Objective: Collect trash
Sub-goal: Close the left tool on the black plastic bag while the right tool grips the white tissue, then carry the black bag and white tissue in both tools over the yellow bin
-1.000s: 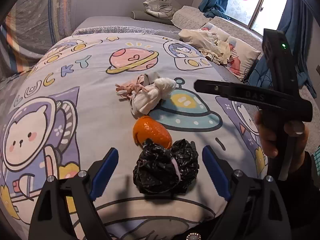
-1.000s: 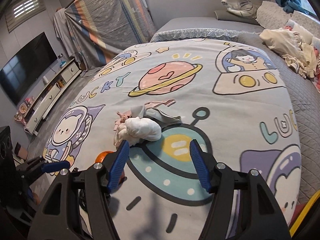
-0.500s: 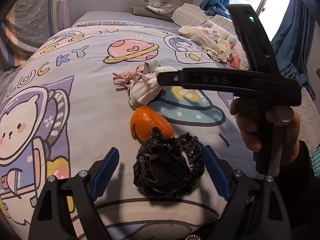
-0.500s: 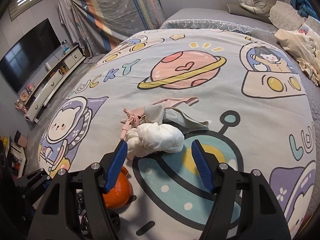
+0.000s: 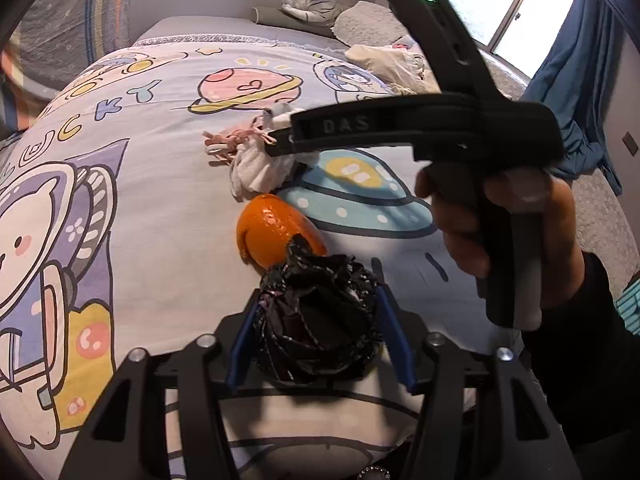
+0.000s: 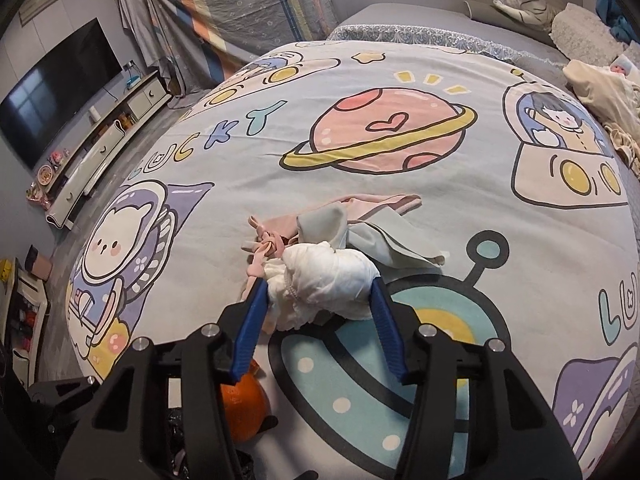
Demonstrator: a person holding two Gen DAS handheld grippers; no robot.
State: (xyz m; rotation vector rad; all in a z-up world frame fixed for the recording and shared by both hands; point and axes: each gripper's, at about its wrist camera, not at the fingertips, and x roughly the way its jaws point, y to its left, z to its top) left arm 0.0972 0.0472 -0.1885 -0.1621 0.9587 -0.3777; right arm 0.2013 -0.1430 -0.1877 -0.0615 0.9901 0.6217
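Since the earlier frame, both grippers have closed in. The crumpled black plastic bag (image 5: 318, 316) now sits pinched between the left gripper's (image 5: 318, 312) blue pads, on the cartoon-print bedsheet (image 5: 160, 208). The white crumpled tissue wad (image 6: 324, 280) lies between the right gripper's (image 6: 320, 292) pads, apparently just touched. Squeeze each bundle centrally, then lift vertically, clear of the orange peel (image 5: 276, 234) directly ahead of the left gripper.

Legible text in the scene.
"DAS" is embossed on the right gripper (image 5: 298, 136) body; "LUCKY" is printed on the bedsheet (image 6: 360, 72), far left of it.
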